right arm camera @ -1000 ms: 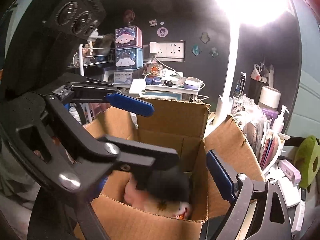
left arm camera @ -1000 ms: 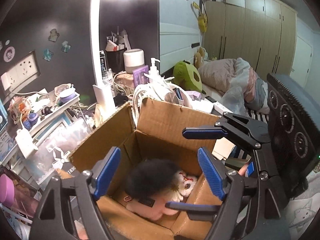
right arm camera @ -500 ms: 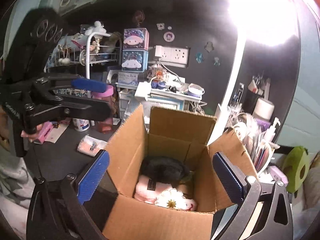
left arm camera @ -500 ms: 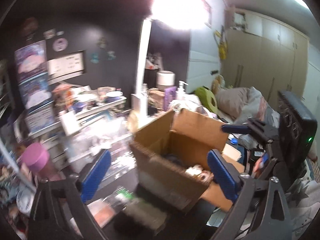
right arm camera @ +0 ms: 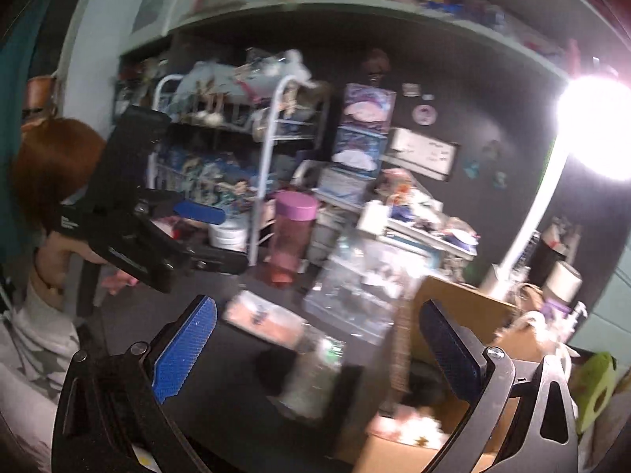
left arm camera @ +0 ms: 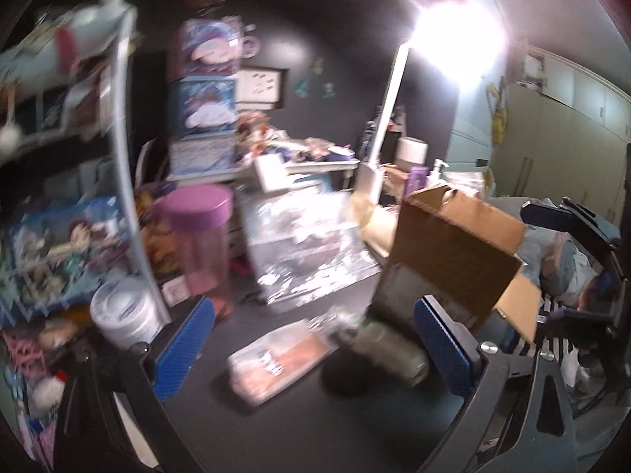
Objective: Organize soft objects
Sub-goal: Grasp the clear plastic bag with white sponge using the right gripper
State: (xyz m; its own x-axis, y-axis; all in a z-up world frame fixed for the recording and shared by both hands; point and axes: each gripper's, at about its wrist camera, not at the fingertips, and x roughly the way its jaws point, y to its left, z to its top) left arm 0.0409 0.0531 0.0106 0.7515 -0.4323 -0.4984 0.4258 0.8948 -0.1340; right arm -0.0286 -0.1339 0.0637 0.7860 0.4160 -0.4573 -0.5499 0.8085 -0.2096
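Both of our grippers have pulled back from the cardboard box (left arm camera: 453,244), where a second ago they hung over the plush toys lying inside. In the left wrist view the box has slid from the centre out to about 3 o'clock, and in the right wrist view it sits low at 4 to 5 o'clock. We read this as a drop-off finished: the toys stay in the box, and we are swinging toward the next soft thing on the dark desk (left arm camera: 299,425).

The left gripper (left arm camera: 311,351) has its blue pads spread about as wide as they go, with nothing clamped between them. The right gripper (right arm camera: 315,351) is the same: jaws fully apart and empty.

Framed between the left pads, at about 6 o'clock, lie a flat pinkish packet (left arm camera: 276,362) in clear wrap and, just beside it at 5 o'clock, a greyish bagged bundle (left arm camera: 388,351) with a dark patch at its near end. Either may be our next pick; we judge the packet the easier reach.

Much is hard to make out. Both views are smeared by motion, so we cannot tell what the packet or bundle really are. In the right wrist view only a pale pink and white scrap of the plush toys (right arm camera: 410,425) shows inside the box, partly behind the right pad. The lamp (left arm camera: 457,31) glares out the wall behind it.
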